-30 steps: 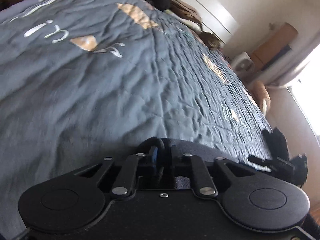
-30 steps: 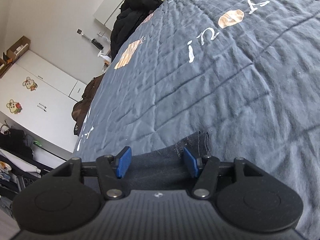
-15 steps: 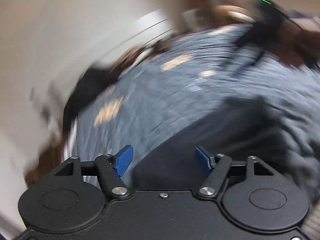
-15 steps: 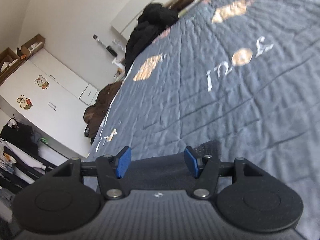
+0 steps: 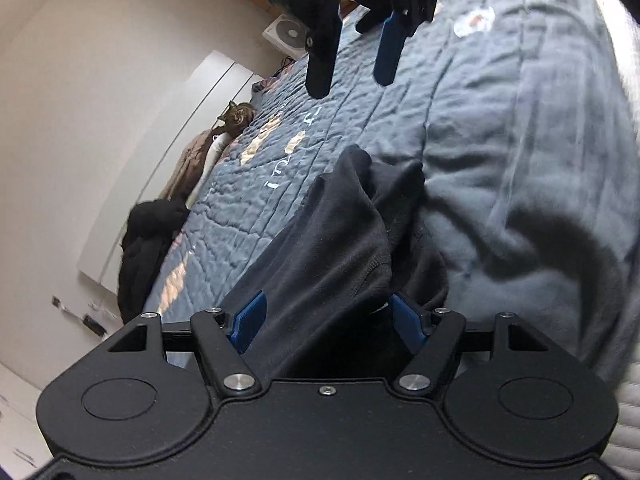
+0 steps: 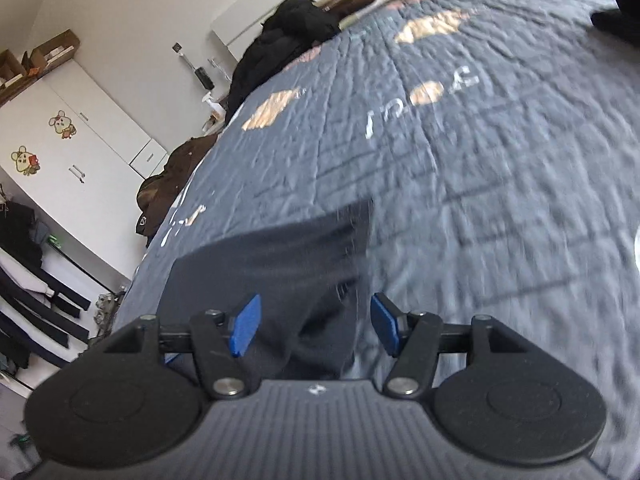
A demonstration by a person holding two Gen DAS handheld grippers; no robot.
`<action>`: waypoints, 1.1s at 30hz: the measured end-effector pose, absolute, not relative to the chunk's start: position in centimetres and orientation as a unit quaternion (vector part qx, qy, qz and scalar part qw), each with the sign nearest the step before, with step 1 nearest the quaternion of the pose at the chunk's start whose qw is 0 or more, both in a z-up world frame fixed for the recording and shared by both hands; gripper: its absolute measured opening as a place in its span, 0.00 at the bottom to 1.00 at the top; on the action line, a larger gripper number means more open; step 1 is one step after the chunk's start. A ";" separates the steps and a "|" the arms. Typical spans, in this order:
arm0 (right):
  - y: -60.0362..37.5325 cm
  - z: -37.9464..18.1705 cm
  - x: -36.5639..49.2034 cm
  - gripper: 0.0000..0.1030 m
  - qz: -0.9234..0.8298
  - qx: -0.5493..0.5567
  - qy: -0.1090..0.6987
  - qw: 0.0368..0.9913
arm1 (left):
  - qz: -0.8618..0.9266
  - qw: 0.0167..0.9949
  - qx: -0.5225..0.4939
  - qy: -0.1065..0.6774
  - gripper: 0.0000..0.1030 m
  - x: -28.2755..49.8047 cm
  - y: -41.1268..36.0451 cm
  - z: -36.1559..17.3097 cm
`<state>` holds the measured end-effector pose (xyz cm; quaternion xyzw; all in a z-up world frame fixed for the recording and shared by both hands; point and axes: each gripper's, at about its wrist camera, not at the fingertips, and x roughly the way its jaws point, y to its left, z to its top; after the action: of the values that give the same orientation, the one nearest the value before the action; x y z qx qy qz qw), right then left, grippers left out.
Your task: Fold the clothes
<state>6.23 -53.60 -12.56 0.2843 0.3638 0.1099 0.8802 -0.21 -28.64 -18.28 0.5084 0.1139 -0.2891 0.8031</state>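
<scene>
Now left gripper has rolled upright, jaws closing around bunched black cotton garment; right gripper apart, cloth loose between; refold grip on grey quilted bed pending.

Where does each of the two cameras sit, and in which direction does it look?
Left wrist: sits on the left gripper, looking along its closing fingers over the dark garment between them, across the grey quilt; the right gripper hangs at the top.
Right wrist: sits on the right gripper, looking over dark cloth and quilt toward white cupboards.
Shared: the quilt's pattern and the black pile at its edge.
</scene>
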 end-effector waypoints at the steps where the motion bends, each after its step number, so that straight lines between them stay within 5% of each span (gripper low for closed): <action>1: -53.5 -12.8 6.1 0.58 0.110 0.282 0.367 0.880 | -0.291 0.803 0.508 0.114 0.56 0.0 -28.9 -18.5; 4: -53.0 -13.5 6.2 0.58 0.117 0.269 0.376 0.879 | -0.303 0.807 0.493 0.119 0.17 0.7 -29.5 -18.5; 9: -52.4 -14.3 6.2 0.58 0.132 0.268 0.386 0.873 | -0.290 0.876 0.368 0.117 0.06 3.5 -28.1 -13.6; 13: -51.8 -14.7 6.4 0.58 0.141 0.257 0.397 0.870 | -0.274 0.917 0.256 0.137 0.06 6.2 -25.6 -10.2; 23: -50.3 -15.6 6.7 0.58 0.131 0.215 0.419 0.872 | -0.328 0.894 0.245 0.182 0.06 5.0 -25.3 -11.1; 30: -51.4 -15.8 7.0 0.58 0.116 0.239 0.402 0.876 | -0.315 0.833 0.414 0.189 0.11 2.5 -28.0 -15.8; 31: -51.4 -15.7 7.0 0.58 0.117 0.237 0.402 0.877 | -0.303 0.827 0.441 0.170 0.13 1.9 -28.3 -16.4; 33: -51.3 -15.3 7.0 0.58 0.114 0.221 0.395 0.885 | -0.277 0.824 0.474 0.141 0.41 1.2 -28.8 -16.9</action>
<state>7.03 -51.28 -15.33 0.2207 0.3949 0.1139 0.8845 1.22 -28.83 -16.95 0.4739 0.1406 -0.2770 0.8240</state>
